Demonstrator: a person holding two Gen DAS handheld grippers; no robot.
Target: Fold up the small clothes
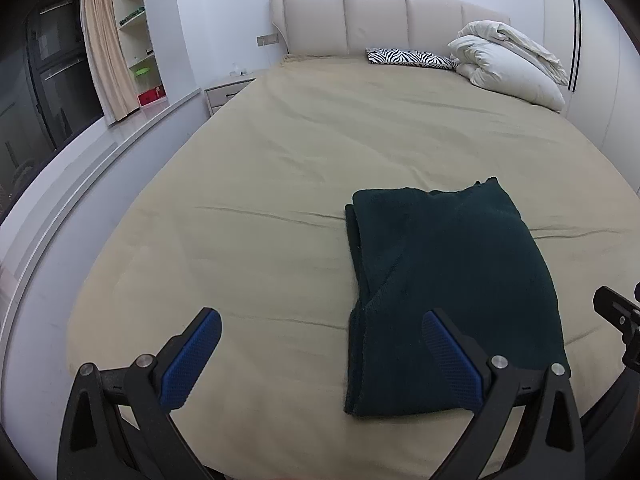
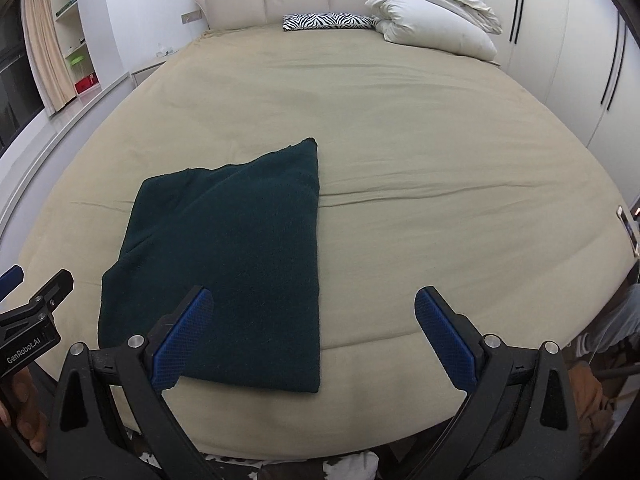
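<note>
With both the left gripper (image 1: pixel 322 354) and right gripper (image 2: pixel 314 330) spread empty, each should pinch a near corner of the dark green knit garment (image 2: pixel 236 248) squarely.

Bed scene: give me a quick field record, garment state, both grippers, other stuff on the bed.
garment: dark green knit garment, folded into a rough rectangle, flat on the bed
surface: beige bedsheet, lightly creased
left gripper: open, holding nothing, right finger over the garment's near edge in its own view
right gripper: open, holding nothing, left finger over the garment's near edge in its own view
at headboard: zebra-print pillow, folded white duvet
right bed edge: phone
</note>
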